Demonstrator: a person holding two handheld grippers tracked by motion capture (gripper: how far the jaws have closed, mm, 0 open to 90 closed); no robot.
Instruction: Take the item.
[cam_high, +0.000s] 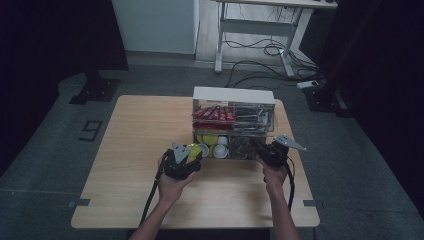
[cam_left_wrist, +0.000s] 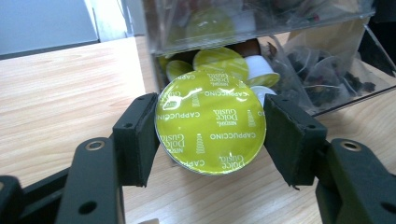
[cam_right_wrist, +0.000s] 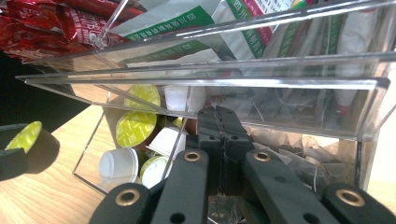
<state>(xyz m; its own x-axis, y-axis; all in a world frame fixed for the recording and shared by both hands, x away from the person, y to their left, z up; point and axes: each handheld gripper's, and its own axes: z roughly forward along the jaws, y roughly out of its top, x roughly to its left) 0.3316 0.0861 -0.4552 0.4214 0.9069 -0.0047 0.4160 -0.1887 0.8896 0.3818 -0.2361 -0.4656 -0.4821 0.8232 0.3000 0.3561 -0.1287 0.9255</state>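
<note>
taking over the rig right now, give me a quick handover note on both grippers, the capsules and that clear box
Left gripper: shut on a yellow-green Dolce Gusto cappuccino capsule, held foil lid toward the camera just in front of the clear acrylic organizer.
Right gripper: jaws shut and empty, tips at the organizer's lower right compartment, by the tea bags.
Things: more capsules lie in the lower left compartment; red sachets upper left.
Done: one capsule is out of the box and gripped.
Left: probably set the capsule on the wooden table, which is only a guess.
</note>
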